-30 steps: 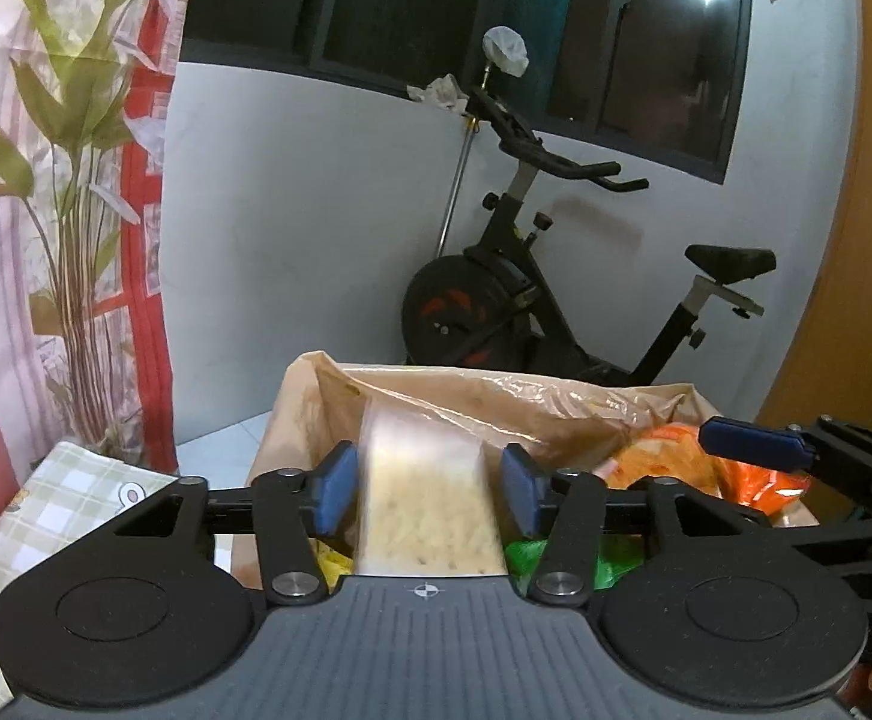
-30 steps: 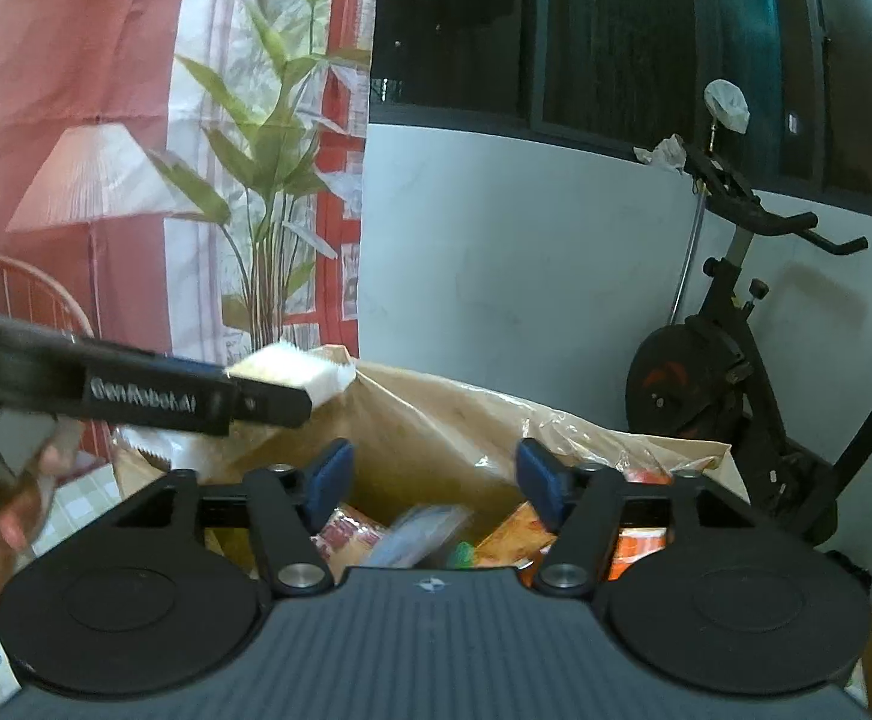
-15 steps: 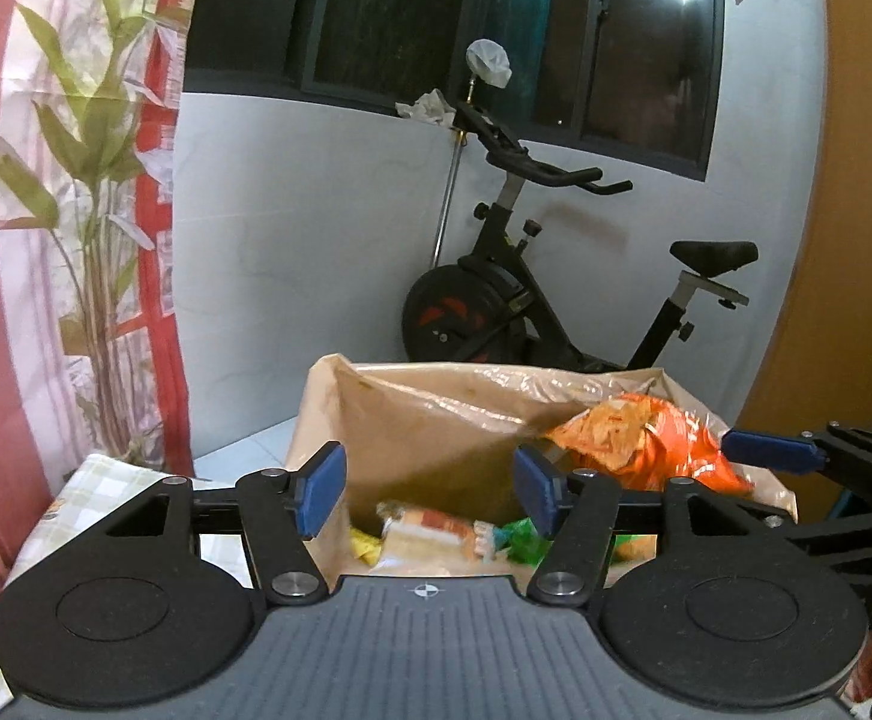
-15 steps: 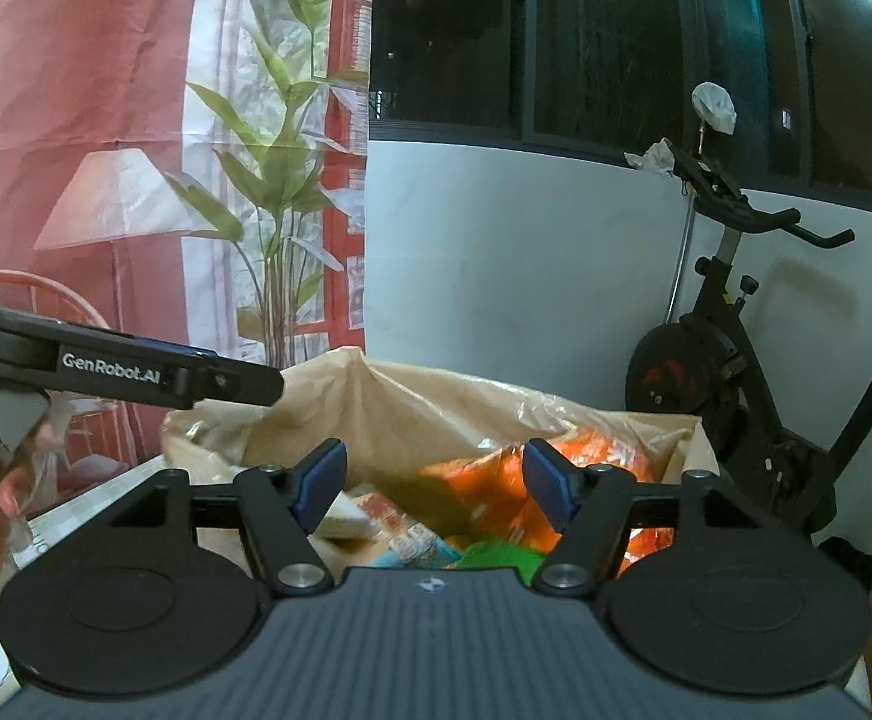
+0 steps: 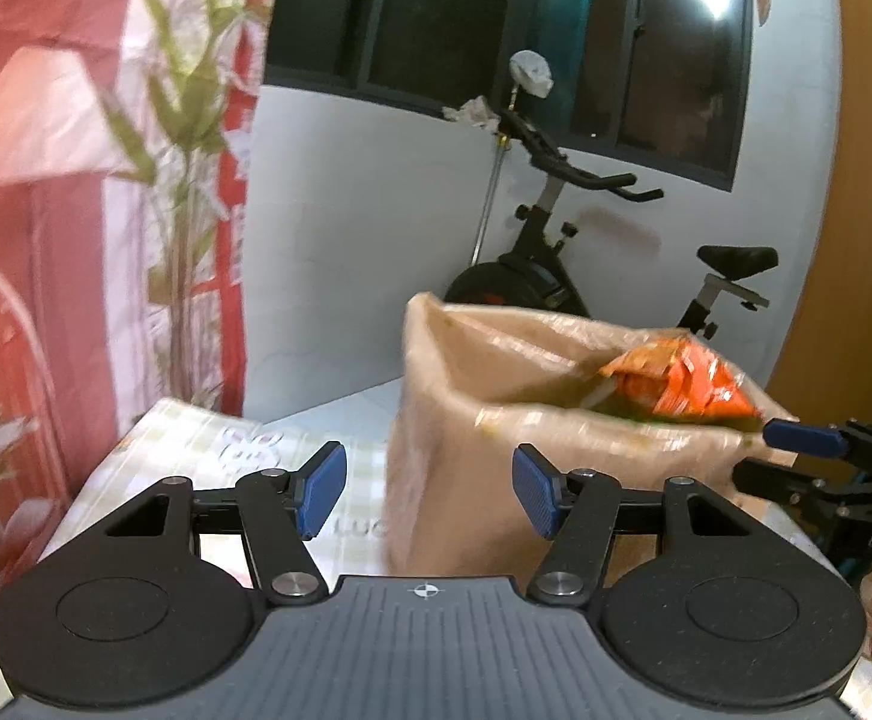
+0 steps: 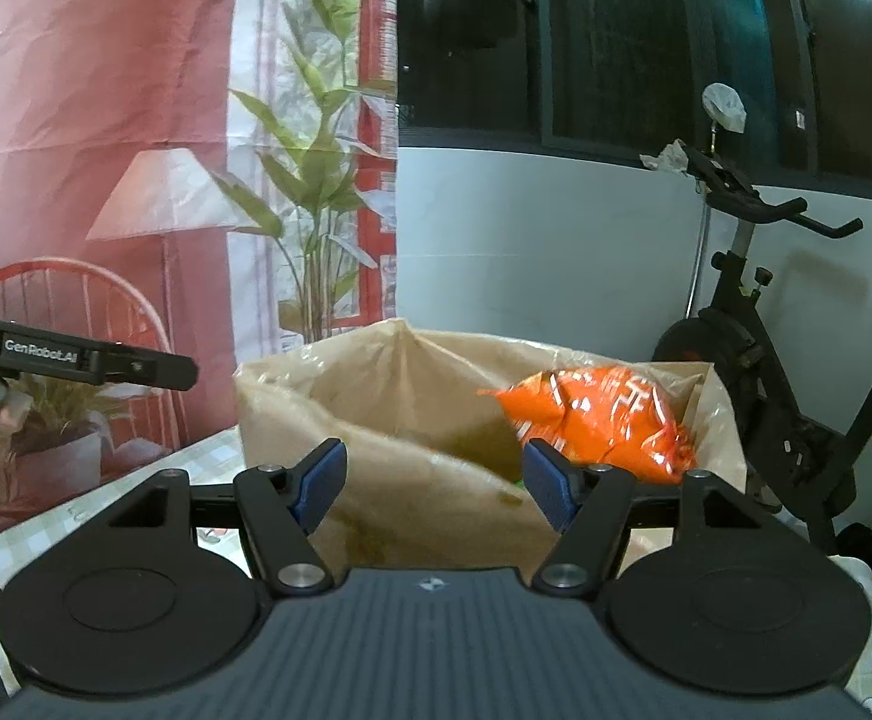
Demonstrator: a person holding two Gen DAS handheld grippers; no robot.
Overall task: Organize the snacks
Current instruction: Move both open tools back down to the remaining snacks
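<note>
Your left gripper [image 5: 429, 495] has its jaws spread, with nothing pinched between the blue pads [image 5: 321, 489]; the log of motion shows in the frames too, since these jaws have just been opening, and the pale packet they held a second ago is gone from between them. Through the gap you see only the near wall of the brown bag [image 5: 472, 480], which stands behind the fingers and is not touched by them. Your right gripper [image 6: 436, 483] is likewise spread and pinches nothing; its pads [image 6: 547, 489] frame the bag's front wall [image 6: 411, 498] without pressing it.

The bag stands open-mouthed on the table [image 5: 207, 438], which wears a pale checked cloth. From the left view it sits toward the right side of the table, with bare cloth reaching to the left edge. An orange snack packet [image 6: 598, 420] pokes up at the right of the bag's mouth, leaning on the rim; a bit of green shows beneath it. The other snacks inside are hidden by the bag's wall.

In the left view your right gripper's fingertip [image 5: 802, 441] hovers just beside the bag's right rim. In the right view your left gripper's black finger [image 6: 105, 363] reaches in from the left edge, apart from the bag.

Behind the table stand an exercise bike [image 5: 562, 276] against the white wall and a printed red curtain [image 6: 105, 138].
</note>
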